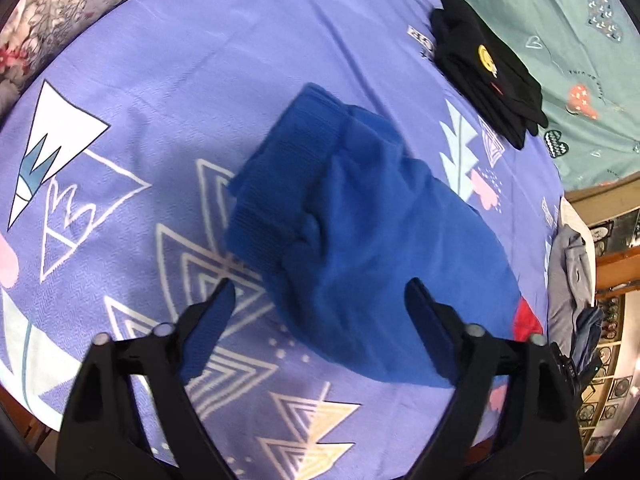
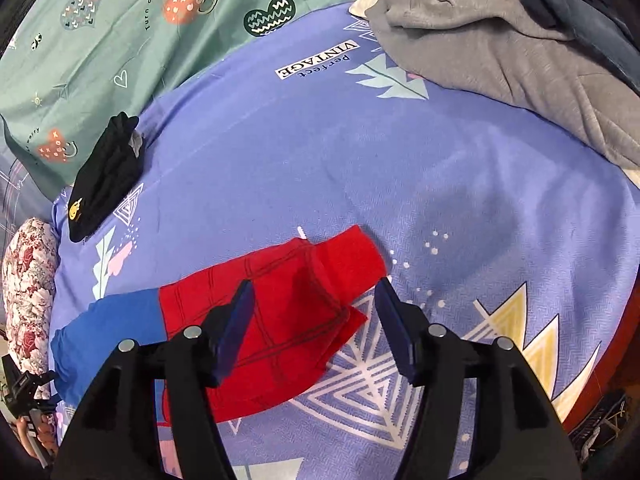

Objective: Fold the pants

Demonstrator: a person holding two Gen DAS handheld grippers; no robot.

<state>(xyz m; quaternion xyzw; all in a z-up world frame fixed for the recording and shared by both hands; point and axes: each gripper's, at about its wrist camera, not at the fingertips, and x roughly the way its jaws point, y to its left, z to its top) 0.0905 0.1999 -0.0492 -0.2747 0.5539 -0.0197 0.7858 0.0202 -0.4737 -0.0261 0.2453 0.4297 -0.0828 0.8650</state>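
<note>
Pants (image 1: 360,240) lie mid-bed (image 1: 180,80), blue half bunched, red end (image 2: 280,312) folded. We have both grippers, left (image 1: 320,312) and right (image 2: 312,320), released above them. Grabbing one layer could undo the fold.

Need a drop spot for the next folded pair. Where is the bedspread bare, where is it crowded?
Widest bare patch of purple bedspread: between the blue-and-red pants, the folded black garment and the grey clothes pile. In the left wrist view there is more bare bedspread beyond the pants' blue end, toward the floral pillow. Crowded: the grey pile's corner and the strip by the black garment.
</note>
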